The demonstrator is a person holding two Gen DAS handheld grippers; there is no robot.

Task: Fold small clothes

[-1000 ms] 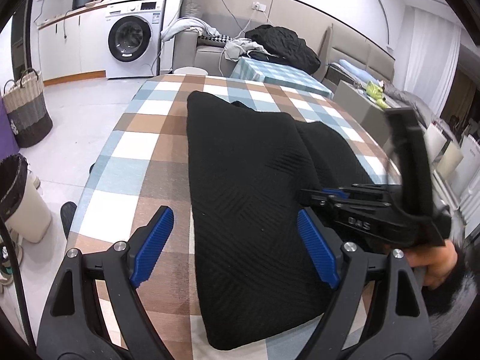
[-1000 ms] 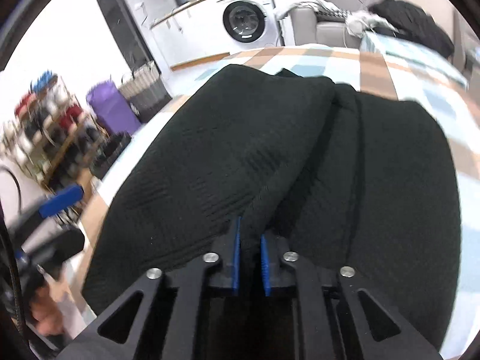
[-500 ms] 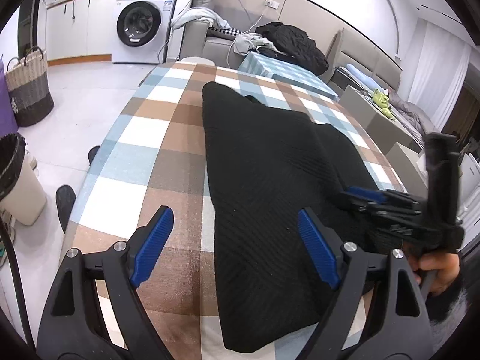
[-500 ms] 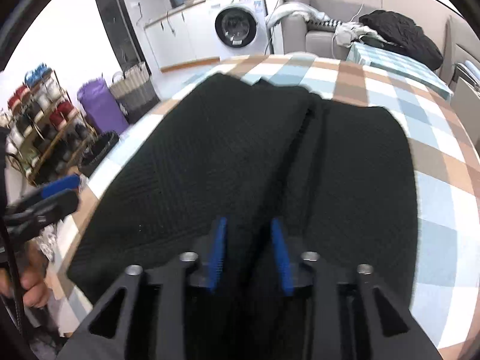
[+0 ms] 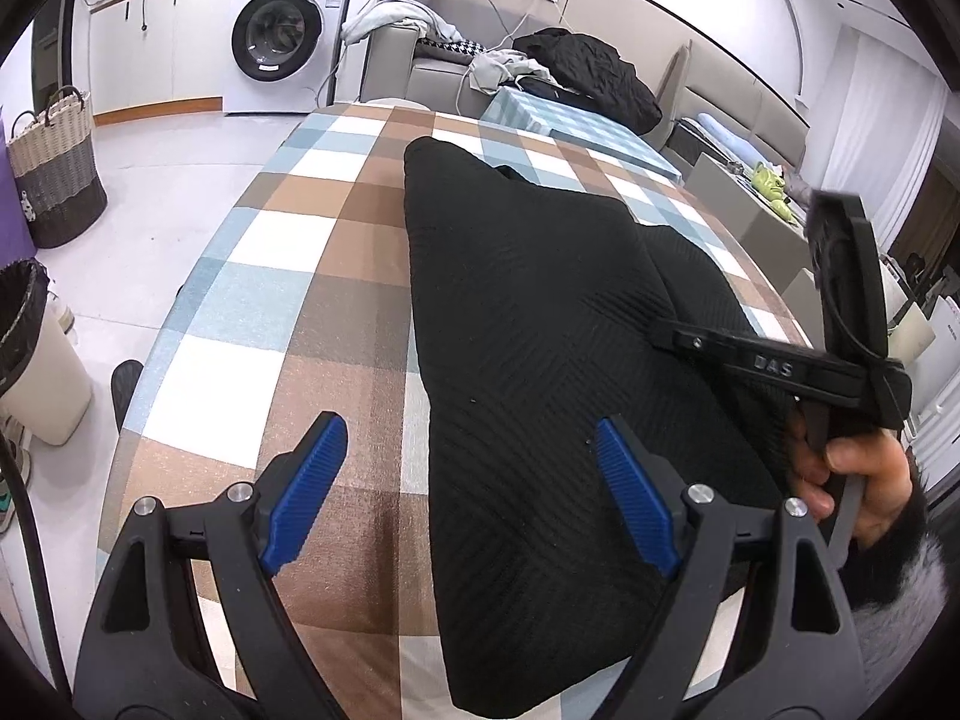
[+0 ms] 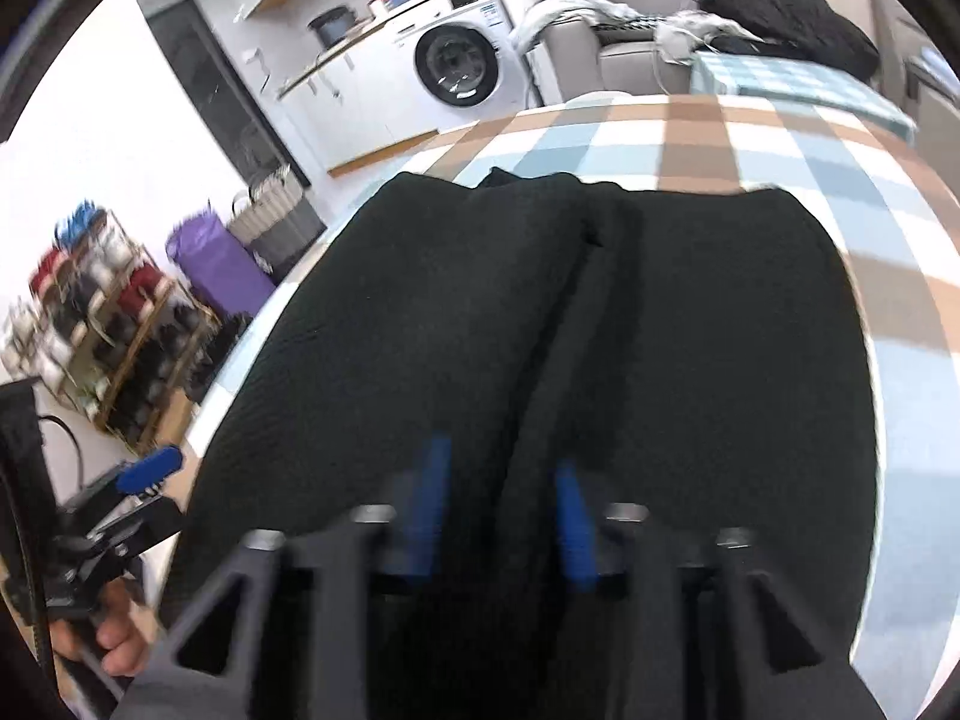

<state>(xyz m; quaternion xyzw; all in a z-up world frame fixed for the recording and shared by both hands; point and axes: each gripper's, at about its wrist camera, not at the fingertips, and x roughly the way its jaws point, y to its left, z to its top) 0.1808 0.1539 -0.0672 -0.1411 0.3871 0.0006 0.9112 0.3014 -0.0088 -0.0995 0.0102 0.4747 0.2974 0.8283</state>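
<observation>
Garment [image 5: 540,360], black and knitted, lies lengthwise on the checked table [image 5: 336,276], one side already folded over the middle. Left gripper [image 5: 468,486] hovers spread wide above its near left edge, probably to pinch it. Right gripper [image 6: 498,510] stands parted, holding nothing, over the centre fold.

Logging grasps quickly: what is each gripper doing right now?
Left gripper: open, holding nothing, over the near edge of the black textured knit garment.
Right gripper: open, holding nothing, fingers either side of a fold in the garment.
</observation>
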